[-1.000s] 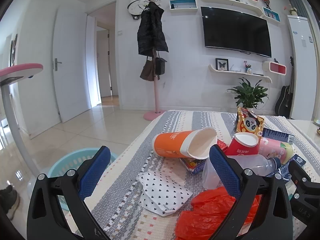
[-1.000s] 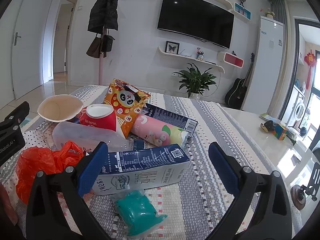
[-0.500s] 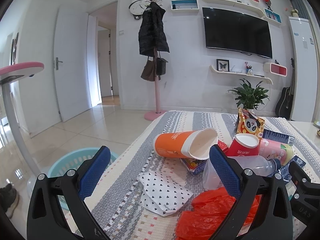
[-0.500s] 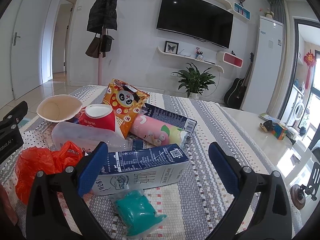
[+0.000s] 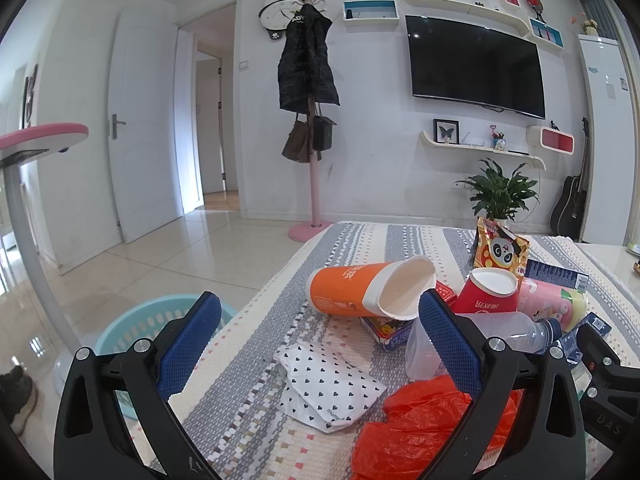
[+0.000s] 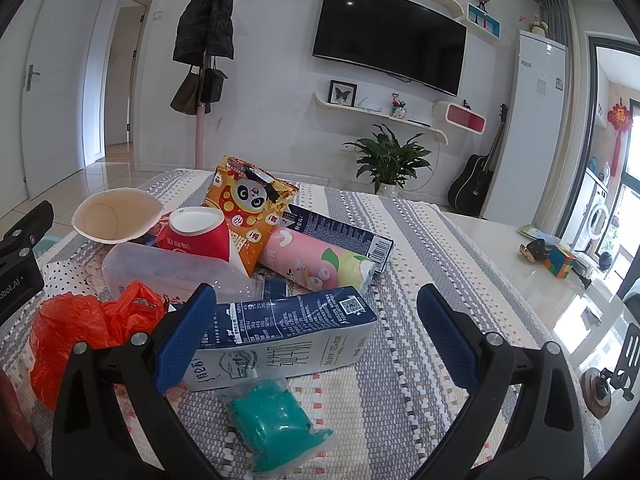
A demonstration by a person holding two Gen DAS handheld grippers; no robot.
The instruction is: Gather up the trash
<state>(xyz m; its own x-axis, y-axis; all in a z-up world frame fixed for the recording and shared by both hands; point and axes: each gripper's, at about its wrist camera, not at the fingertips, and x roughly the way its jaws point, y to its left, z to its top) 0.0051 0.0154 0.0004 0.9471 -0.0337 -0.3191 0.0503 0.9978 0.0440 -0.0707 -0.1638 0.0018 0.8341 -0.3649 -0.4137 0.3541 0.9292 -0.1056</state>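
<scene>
Trash lies piled on a striped tablecloth [image 5: 352,236]. In the left wrist view an orange paper cup [image 5: 360,290] lies on its side, with a heart-dotted paper bag [image 5: 332,384], a red plastic bag [image 5: 424,428], a red cup [image 5: 486,294] and a clear bottle [image 5: 512,332]. My left gripper [image 5: 316,340] is open and empty above the paper bag. In the right wrist view a blue milk carton [image 6: 288,336], a teal packet [image 6: 272,420], a pink can [image 6: 316,260] and a panda snack bag [image 6: 248,204] lie ahead. My right gripper [image 6: 316,336] is open and empty over the carton.
A light blue basket [image 5: 136,328] stands on the tiled floor left of the table. A coat stand [image 5: 310,120] and a potted plant [image 5: 500,196] stand by the far wall. A cube puzzle [image 6: 560,260] lies on the bare tabletop at the right.
Both grippers have stayed open with only a slight shift of view. No trash has moved.
</scene>
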